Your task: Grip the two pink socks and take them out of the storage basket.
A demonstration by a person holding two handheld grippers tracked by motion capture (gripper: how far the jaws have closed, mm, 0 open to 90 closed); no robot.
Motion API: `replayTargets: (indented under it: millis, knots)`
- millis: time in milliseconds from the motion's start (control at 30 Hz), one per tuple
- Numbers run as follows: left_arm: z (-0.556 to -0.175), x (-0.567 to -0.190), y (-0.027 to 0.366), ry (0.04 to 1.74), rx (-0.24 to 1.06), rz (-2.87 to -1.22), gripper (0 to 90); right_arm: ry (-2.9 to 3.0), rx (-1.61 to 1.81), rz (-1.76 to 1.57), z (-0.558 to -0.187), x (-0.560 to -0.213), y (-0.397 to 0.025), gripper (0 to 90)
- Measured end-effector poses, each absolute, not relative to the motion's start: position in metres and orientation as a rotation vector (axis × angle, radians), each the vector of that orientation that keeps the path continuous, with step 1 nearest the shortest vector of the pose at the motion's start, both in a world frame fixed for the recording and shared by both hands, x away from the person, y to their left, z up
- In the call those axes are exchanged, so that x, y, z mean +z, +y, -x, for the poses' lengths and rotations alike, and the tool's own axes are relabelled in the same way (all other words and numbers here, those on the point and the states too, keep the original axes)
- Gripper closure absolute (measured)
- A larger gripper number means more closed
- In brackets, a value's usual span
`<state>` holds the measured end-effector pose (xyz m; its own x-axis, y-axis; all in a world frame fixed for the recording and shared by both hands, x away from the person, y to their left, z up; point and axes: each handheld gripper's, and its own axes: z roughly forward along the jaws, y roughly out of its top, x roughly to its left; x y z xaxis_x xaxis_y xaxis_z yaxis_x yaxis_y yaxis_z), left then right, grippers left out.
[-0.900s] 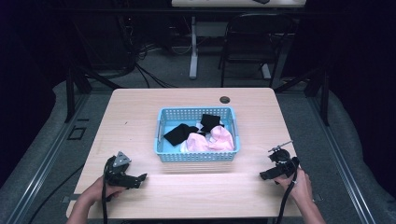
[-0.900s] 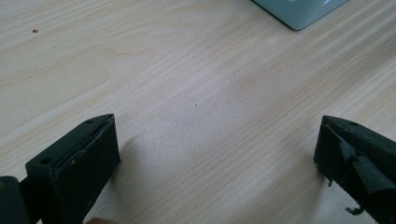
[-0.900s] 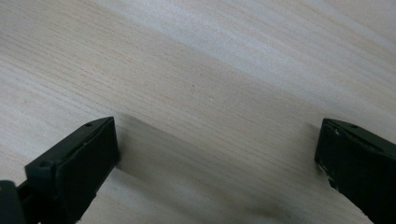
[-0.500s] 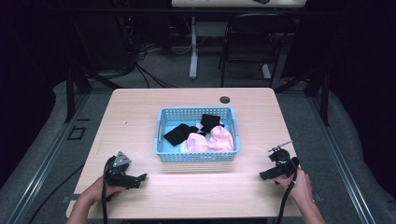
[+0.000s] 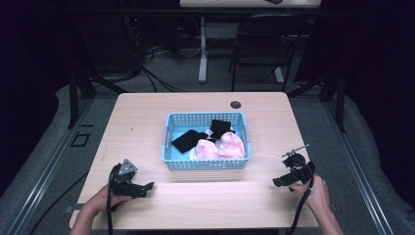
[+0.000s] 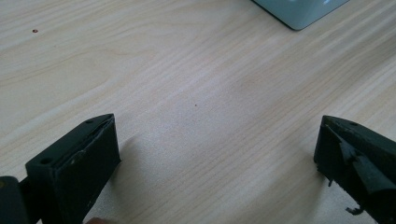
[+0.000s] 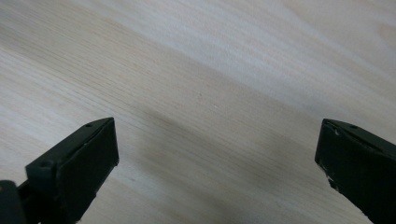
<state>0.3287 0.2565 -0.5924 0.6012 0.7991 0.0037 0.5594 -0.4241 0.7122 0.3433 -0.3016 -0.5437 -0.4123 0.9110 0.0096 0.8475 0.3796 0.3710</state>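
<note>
Nothing has started: the left claw [image 5: 147, 186] and right claw [image 5: 277, 182] rest wide open and empty on the tabletop [image 5: 147, 122], either side of the basket [image 5: 205, 164]. Next, probably, a reach for the clothes [image 5: 220, 147] inside it.

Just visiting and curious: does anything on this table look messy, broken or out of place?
Nothing much. The clothes lie jumbled in the blue basket, one black piece draped toward its far rim. Both grippers rest open on the bare table.
</note>
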Motion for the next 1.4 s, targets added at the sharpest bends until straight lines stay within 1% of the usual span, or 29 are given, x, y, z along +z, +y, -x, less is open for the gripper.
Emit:
replayTargets:
  millis: [400,667,1033,1400]
  knots:
    - [-0.328,-0.592,0.256,1.071,0.454,-2.144,0.2,2.435,0.572,-1.492,-0.339,-0.510,-0.287,0.0]
    - [-0.328,-0.592,0.256,1.072,0.454,-2.143,0.1,2.455,0.558,-1.414,-0.340,-0.482,-0.274,0.0]
    - [-0.328,-0.592,0.256,1.071,0.454,-2.144,0.1,2.521,0.549,-1.344,-0.350,-0.458,-0.255,0.0]
    - [-0.328,-0.592,0.256,1.071,0.453,-2.145,0.2,2.538,0.568,-1.245,-0.365,-0.425,-0.229,0.0]
